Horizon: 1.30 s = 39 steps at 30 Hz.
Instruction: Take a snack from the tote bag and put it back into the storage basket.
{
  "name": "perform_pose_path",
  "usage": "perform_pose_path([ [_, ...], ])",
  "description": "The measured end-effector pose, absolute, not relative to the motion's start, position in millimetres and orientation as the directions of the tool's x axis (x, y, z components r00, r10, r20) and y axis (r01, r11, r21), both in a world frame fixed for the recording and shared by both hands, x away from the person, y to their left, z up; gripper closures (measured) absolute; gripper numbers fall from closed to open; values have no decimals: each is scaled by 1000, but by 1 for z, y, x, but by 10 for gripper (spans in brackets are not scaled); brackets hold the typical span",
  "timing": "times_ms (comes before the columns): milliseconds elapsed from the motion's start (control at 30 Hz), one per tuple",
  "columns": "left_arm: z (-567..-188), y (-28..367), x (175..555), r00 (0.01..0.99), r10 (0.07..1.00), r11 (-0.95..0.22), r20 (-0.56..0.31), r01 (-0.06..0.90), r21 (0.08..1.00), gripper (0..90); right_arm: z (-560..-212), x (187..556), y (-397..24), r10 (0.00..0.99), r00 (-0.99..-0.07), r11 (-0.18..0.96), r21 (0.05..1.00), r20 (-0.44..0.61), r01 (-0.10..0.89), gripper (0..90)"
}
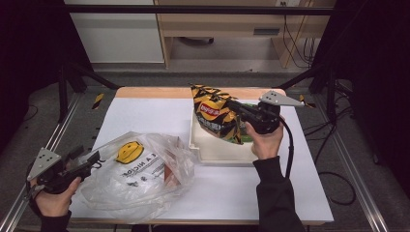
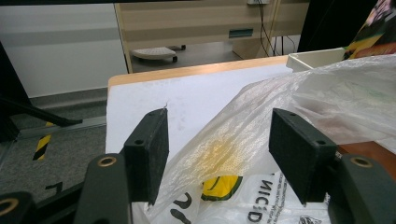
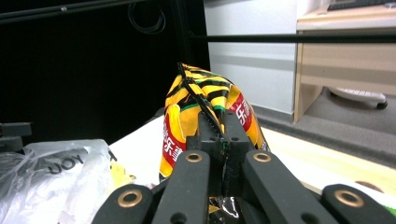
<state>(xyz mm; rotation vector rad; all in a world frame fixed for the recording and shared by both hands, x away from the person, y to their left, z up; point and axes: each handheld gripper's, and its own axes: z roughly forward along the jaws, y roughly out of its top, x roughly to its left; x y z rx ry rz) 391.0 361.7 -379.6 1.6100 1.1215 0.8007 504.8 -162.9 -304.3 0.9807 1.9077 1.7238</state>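
Right claw [image 1: 238, 107] clamped on yellow-black crinkly chip bag [image 1: 215, 113], hiding white tray's [image 1: 212, 153] inside; left claw [image 1: 89, 159] agape astride clear plastic bag [image 1: 140, 174], table's near-left corner.

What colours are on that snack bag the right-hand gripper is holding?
The snack bag has yellow and black stripes with a red logo patch, clearest in the right gripper view.

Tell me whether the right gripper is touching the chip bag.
Touching. In the right gripper view, the right gripper has its jaws pinched shut on the seam edge of the yellow-and-black chip bag; the high view shows the bag held above the white tray.
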Motion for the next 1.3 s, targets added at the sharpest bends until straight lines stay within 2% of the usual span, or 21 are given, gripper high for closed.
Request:
perform_pose_path([
  [433, -381, 362, 392, 357, 934, -100, -13, 297, 950, 376, -334, 530, -144, 694, -692, 16, 956, 200, 293, 900],
  [633, -381, 363, 392, 354, 935, -95, -17, 296, 950, 375, -354, 550, -138, 718, -662, 32, 940, 215, 339, 899],
  [767, -381, 364, 392, 352, 936, -93, -18, 297, 950, 375, -365, 562, -143, 736, -635, 4, 936, 235, 351, 894],
  [933, -383, 362, 394, 354, 935, -98, -16, 302, 948, 375, -369, 571, -146, 776, -603, 23, 946, 187, 323, 872],
  [1100, -383, 362, 394, 355, 935, -100, -15, 302, 948, 375, -372, 578, -148, 837, -529, 28, 953, 142, 301, 827],
  [1300, -384, 362, 394, 354, 935, -102, -13, 305, 947, 375, -376, 584, -148, 889, -449, 39, 961, 92, 274, 695],
])
